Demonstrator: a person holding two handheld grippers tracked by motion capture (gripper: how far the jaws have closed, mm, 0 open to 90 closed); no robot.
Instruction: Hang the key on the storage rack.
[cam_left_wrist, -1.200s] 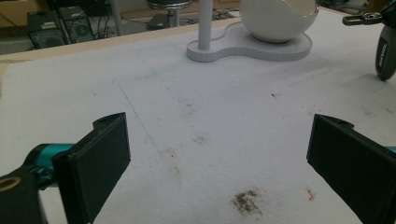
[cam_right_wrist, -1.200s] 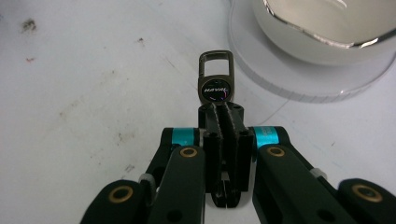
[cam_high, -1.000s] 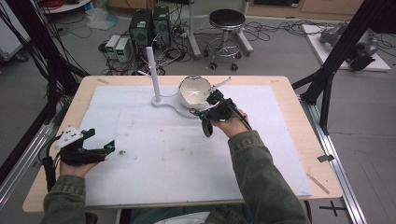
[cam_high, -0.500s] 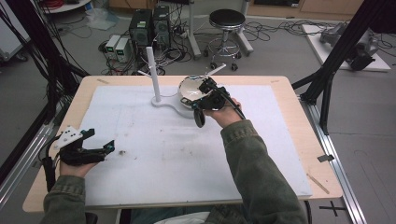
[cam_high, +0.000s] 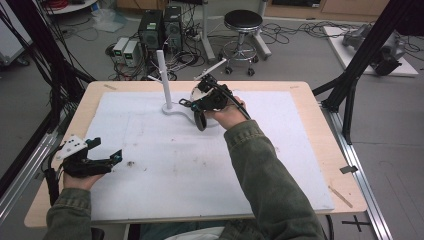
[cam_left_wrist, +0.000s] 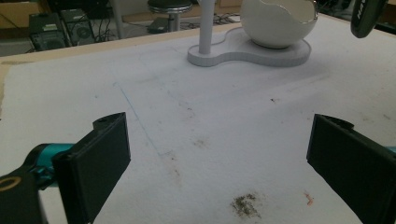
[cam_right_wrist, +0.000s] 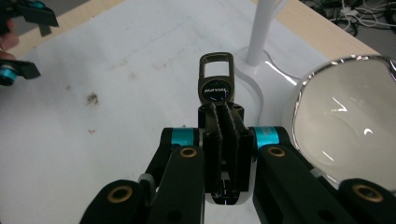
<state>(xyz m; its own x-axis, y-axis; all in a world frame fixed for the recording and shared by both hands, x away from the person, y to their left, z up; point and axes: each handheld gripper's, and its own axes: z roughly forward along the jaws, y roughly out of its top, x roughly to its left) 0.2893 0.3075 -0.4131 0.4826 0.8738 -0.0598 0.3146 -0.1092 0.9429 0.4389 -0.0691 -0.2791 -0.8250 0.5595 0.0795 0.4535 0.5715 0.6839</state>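
While the left gripper (cam_high: 107, 159) idles, the right gripper (cam_right_wrist: 223, 135) clamps a key fob (cam_right_wrist: 215, 84).

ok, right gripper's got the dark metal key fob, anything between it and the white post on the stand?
Nothing visible. The right gripper is shut on the dark metal key fob, whose loop points toward the white upright post. Between them lies bare white mat and the stand's white base. The round white bowl sits off to the side.

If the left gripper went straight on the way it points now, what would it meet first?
Probably the flat white stand base carrying the thin white post and the white egg-shaped bowl. The open left gripper has bare, stained white mat ahead until there; depth is uncertain.
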